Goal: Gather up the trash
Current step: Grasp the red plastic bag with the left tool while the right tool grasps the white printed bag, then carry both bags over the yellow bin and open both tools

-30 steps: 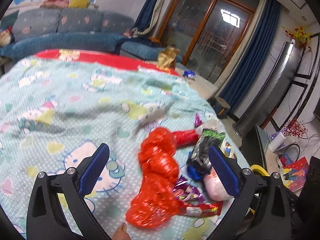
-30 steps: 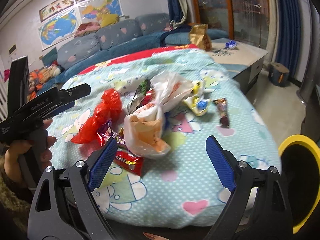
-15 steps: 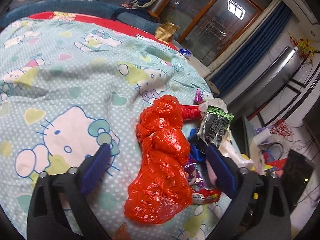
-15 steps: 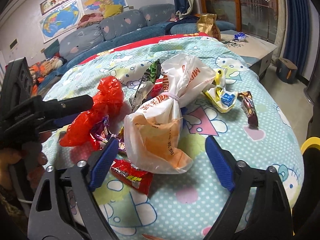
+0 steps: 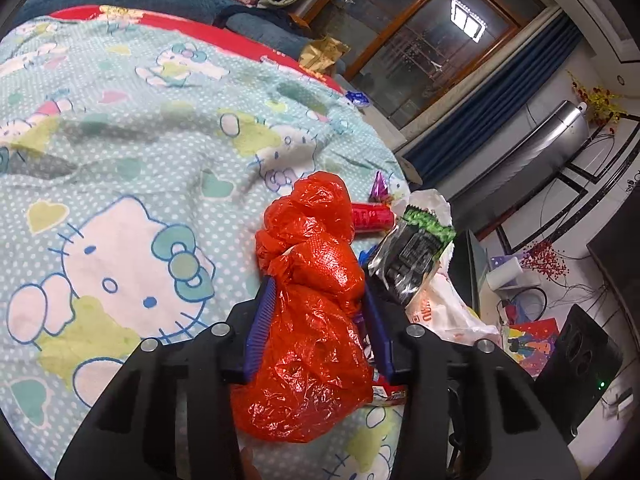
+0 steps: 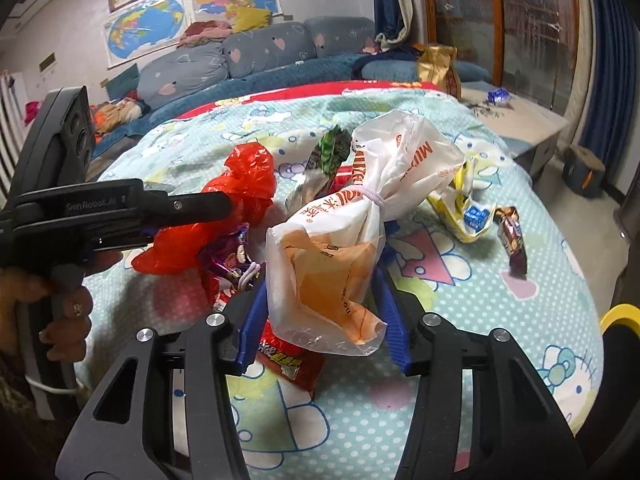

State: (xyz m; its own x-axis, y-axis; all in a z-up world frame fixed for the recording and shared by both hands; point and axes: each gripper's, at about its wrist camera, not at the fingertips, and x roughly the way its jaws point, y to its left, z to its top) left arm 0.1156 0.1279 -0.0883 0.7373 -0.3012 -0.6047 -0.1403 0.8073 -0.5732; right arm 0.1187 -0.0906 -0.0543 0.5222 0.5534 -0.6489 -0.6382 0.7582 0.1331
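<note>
Bed [image 5: 120, 152] under a cartoon-cat print cover carries a litter pile near its edge. White printed plastic bag [image 6: 352, 232], tied at the neck, lies between the blue pads of the right claw [image 6: 320, 308], whose jaws are closing, pads at the bag's sides. Crumpled red plastic bag [image 5: 316, 308] sits between the left claw [image 5: 318, 320] pads, jaws closing, pads pressing its flanks. Silver-green snack wrapper [image 5: 412, 256] leans just beside the red bag. Red wrapper [image 6: 290, 364] lies under the white bag. Brown candy wrapper [image 6: 512, 236] lies apart.
</note>
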